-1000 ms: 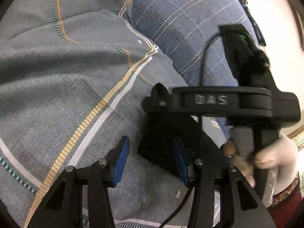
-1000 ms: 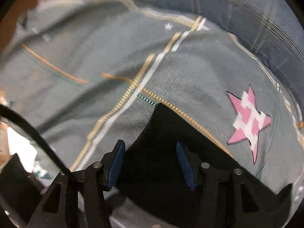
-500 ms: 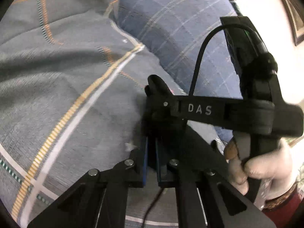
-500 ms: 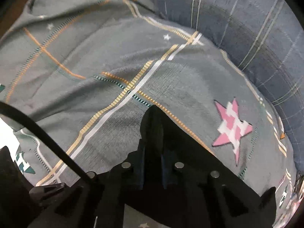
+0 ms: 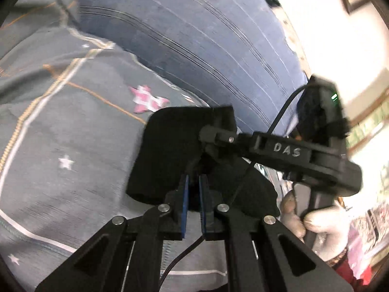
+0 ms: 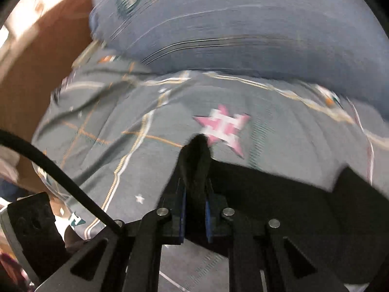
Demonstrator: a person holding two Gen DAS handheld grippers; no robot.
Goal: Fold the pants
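**Mia:** Both grabbers are pinching the black pants. See? The left gripper [image 5: 193, 196] has its blue pads squeezed on the cloth, and the right gripper [image 6: 195, 198] squeezes another bit of the pants [image 5: 170, 155] just beside it.

**Tom:** Where are the pants?

**Mia:** Up off the bed a little, I think. One part hangs folded over in front of the left gripper. The rest trails down to the gray blanket [image 5: 73, 146].

**Tom:** How do you do this part well?

**Mia:** I'd say move both hands together, so the edge stays straight. Keep the pinch tight so nothing slips. Lay the cloth down flat and slow.

**Tom:** What's under it?

**Mia:** A soft gray blanket with stripes and a pink star [image 6: 222, 127]. Behind it sits a big blue pillow [image 6: 243, 24]. It's all soft, so the pants may wrinkle.

**Tom:** And the room?

**Mia:** Bright wall on the right. It's blurry.
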